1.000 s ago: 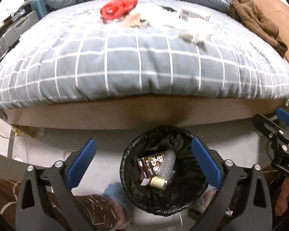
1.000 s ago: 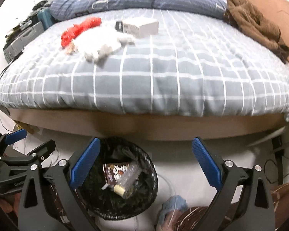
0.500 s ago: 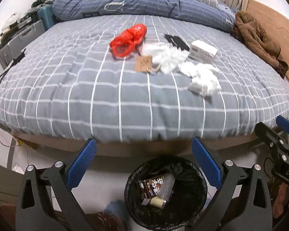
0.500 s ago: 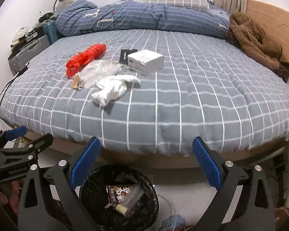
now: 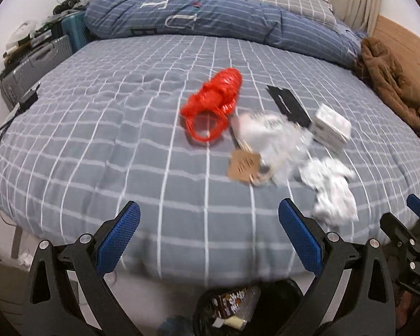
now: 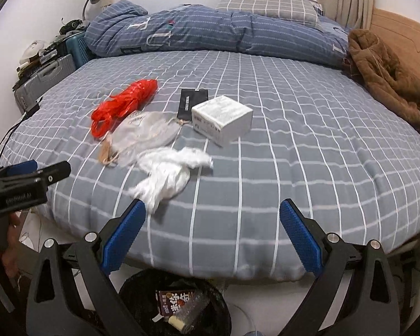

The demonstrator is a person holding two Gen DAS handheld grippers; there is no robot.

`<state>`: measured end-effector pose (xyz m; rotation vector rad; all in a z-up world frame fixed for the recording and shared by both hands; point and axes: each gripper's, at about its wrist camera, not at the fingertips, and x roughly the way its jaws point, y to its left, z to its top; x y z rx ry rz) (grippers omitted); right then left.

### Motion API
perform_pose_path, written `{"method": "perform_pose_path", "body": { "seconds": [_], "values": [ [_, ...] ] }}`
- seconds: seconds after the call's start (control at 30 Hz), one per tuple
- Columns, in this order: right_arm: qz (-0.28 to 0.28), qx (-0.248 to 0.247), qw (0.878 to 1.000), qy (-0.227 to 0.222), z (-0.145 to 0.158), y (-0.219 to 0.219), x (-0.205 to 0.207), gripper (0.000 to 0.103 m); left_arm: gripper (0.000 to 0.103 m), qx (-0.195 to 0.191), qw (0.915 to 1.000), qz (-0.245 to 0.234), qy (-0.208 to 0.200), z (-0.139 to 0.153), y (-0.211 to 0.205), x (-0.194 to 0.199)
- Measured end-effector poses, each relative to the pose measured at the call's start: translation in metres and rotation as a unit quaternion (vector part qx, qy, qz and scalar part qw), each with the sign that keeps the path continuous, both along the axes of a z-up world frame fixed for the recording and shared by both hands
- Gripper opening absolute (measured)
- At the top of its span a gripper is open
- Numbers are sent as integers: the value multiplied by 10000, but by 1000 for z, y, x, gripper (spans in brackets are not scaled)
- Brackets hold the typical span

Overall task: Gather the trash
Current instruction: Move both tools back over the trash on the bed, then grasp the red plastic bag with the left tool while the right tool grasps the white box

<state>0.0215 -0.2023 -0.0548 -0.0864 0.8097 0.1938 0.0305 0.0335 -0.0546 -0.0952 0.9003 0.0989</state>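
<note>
— While your left gripper (image 5: pixel 207 231) hangs wide open and empty over the bed (image 5: pixel 103 140), what's closest?
— The red plastic bag (image 5: pixel 214 106): light, soft, slippery; pinch its bunched middle.
— And from the right?
— Your right gripper (image 6: pixel 211 231), spread and empty, shows the white box (image 6: pixel 222 119) clearly, crumpled tissue (image 6: pixel 170 177) nearest, bin (image 6: pixel 142 288) below.

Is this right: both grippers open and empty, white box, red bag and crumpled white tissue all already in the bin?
Not quite. Both views show the white box, red bag and crumpled white tissue lying on the bed. Both the left gripper and right gripper are open and empty.
</note>
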Motion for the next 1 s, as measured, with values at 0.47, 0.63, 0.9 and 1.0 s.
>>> {"method": "perform_pose_path", "body": {
  "seconds": [0.47, 0.63, 0.9, 1.0],
  "values": [
    [-56, -12, 10000, 31, -7, 11, 95, 93, 97, 18, 10000, -87, -34, 1, 5, 99],
    [-65, -73, 9999, 123, -16, 16, 129, 93, 97, 24, 9999, -142, 29, -6, 7, 134],
    [-119, -2, 9994, 336, -31, 20, 166, 93, 97, 32, 9997, -173, 164, -18, 7, 181],
    [-99, 15, 9990, 437, -37, 24, 175, 93, 97, 67, 9996, -195, 212, -24, 4, 195]
  ]
}}
